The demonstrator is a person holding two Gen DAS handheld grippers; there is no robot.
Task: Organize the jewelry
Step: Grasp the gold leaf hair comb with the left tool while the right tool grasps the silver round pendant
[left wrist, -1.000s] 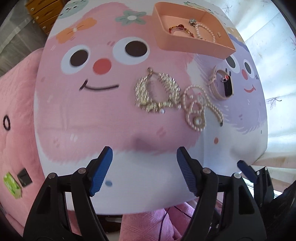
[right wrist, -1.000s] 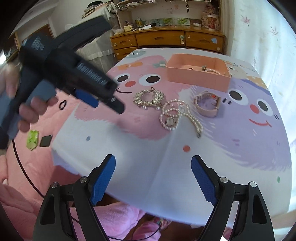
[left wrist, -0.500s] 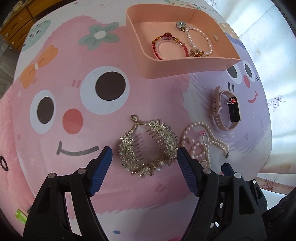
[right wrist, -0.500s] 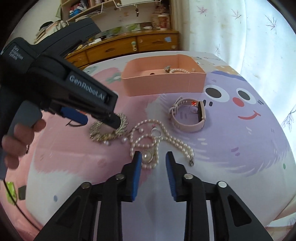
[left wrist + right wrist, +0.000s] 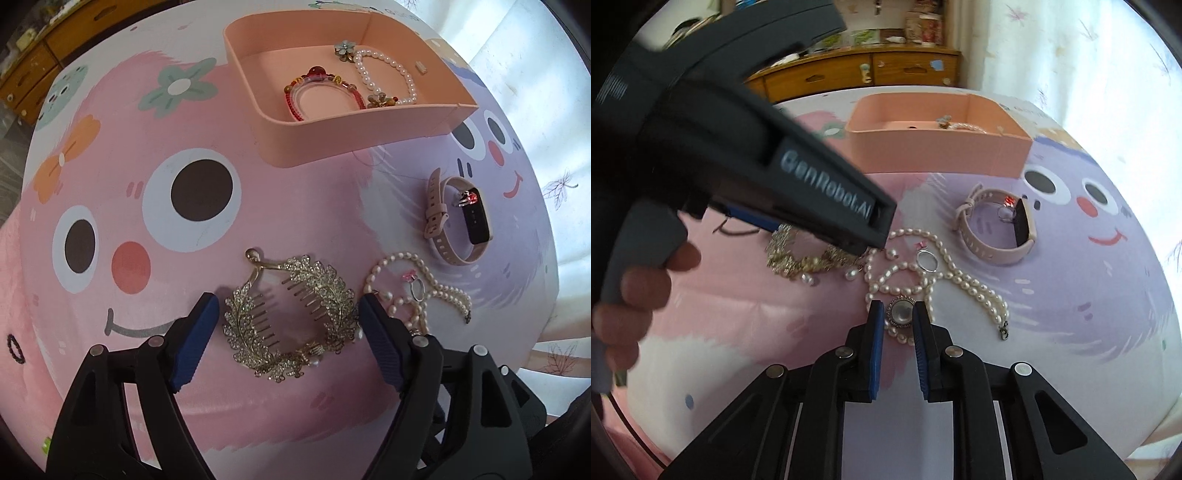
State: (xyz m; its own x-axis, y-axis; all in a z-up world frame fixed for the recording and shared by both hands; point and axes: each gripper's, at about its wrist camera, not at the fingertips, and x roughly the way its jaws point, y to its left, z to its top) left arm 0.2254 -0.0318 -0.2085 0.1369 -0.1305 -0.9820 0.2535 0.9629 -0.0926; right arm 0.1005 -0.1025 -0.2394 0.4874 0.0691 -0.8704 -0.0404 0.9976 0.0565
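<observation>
Tongs (image 5: 286, 328) wide around hair comb (image 5: 291, 321).

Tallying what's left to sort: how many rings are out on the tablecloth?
2: a pink-stone ring on the pearl necklace, and a red-stone ring inside the watch band. Others may be hidden.

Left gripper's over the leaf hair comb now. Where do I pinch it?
Come straight down and close across the two leaf arms of the hair comb; the left gripper already straddles them, jaws open. The comb lies flat, teeth pointing inward, so squeezing the outer edges probably holds best.
</observation>
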